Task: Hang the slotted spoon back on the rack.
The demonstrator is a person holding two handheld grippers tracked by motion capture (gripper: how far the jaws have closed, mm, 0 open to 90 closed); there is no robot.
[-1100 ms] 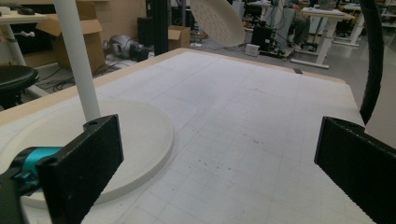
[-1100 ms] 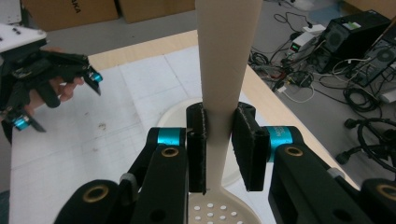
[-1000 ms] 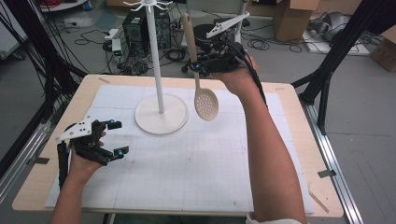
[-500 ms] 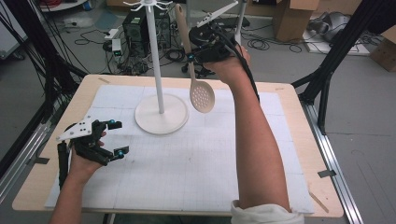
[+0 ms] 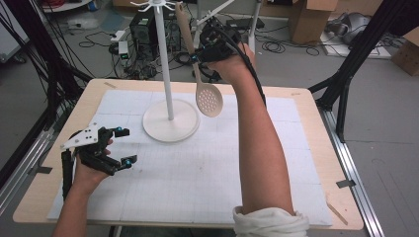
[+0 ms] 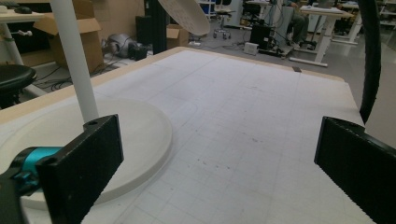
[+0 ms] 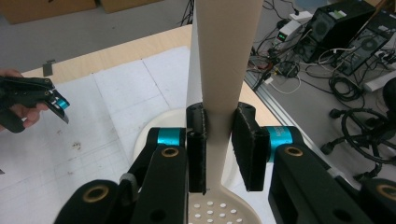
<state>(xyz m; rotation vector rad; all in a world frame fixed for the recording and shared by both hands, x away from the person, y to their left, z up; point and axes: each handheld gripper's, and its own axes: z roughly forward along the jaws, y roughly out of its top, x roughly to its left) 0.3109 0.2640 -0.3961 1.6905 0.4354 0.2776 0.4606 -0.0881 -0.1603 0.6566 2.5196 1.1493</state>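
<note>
A beige slotted spoon (image 5: pixel 209 100) hangs in the air, bowl down, handle top close to the hooks of a white hanging stand (image 5: pixel 169 118). My right gripper (image 5: pixel 197 58) is shut on the spoon's handle (image 7: pixel 219 70), high above the table's far side. The spoon's perforated bowl (image 7: pixel 218 212) shows below the jaws, with the stand's round base (image 7: pixel 156 123) behind. My left gripper (image 5: pixel 123 146) rests open near the table's left front, nothing between its fingers (image 6: pixel 84 163). Ahead of it stand the white pole (image 6: pixel 74 60) and base (image 6: pixel 135 135).
A white gridded mat (image 5: pixel 207 173) covers the wooden table (image 5: pixel 316 128). Behind the table are cables, computer boxes (image 5: pixel 143 29) and cardboard boxes on the floor. Black frame legs (image 5: pixel 356 54) stand at the right.
My right gripper has lifted the spoon and carried it left, closer to the stand's pole and top hooks. The left gripper has stayed put.
</note>
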